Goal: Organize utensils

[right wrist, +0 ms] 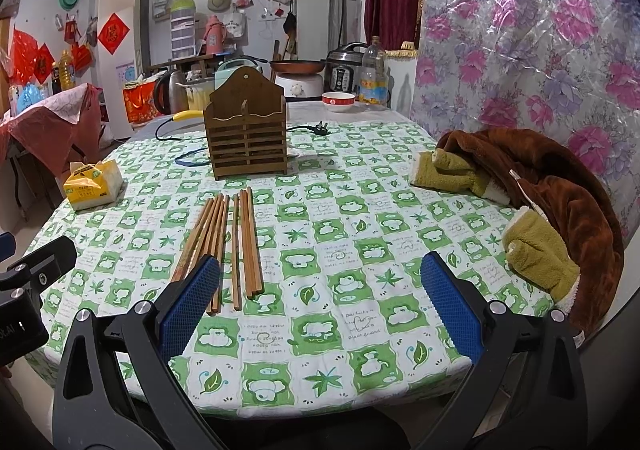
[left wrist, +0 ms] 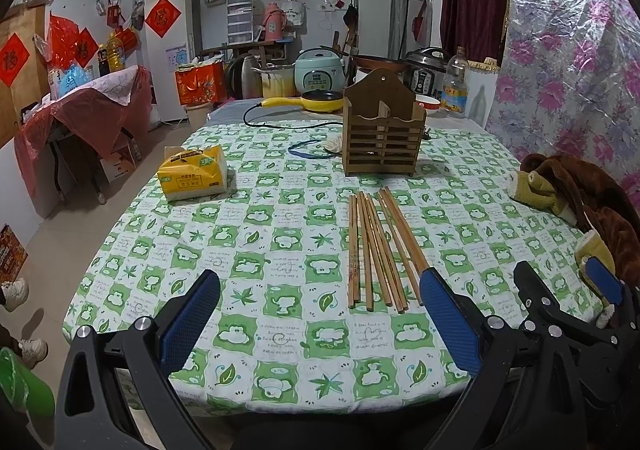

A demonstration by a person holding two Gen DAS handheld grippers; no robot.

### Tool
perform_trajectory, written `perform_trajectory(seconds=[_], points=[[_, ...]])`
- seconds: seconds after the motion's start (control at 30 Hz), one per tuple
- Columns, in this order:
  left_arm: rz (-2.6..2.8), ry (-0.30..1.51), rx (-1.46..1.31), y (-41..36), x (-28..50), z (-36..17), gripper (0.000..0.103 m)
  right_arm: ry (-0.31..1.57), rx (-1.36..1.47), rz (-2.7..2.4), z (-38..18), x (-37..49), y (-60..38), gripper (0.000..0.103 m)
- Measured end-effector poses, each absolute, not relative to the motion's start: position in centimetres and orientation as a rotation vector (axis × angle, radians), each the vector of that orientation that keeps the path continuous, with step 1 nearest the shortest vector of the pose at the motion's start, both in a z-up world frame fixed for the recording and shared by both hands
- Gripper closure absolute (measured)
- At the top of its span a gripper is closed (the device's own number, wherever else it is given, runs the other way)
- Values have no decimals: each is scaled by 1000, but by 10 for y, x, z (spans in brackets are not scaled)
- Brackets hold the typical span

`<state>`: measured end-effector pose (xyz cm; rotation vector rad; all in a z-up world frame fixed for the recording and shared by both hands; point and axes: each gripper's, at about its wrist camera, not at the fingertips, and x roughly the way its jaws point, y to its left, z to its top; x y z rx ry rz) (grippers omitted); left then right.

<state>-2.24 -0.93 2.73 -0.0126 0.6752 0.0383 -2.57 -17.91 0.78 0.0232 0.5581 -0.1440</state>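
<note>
Several wooden chopsticks lie side by side on the green-and-white checked tablecloth, pointing away from me; they also show in the right wrist view. A brown slatted wooden utensil holder stands upright behind them, also in the right wrist view. My left gripper is open and empty near the table's front edge, left of the chopsticks' near ends. My right gripper is open and empty, to the right of the chopsticks.
A yellow tissue pack lies at the left. A brown and olive plush garment lies on the table's right edge. A yellow electric pan with cord, cookers, a bowl and a bottle stand at the back.
</note>
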Motion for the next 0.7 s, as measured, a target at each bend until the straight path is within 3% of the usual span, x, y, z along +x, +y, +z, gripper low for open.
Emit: perform_trajectory(seconds=[0.7], points=[[32, 672, -3, -13, -24, 29, 5, 553, 18, -138, 9, -28, -178, 6]])
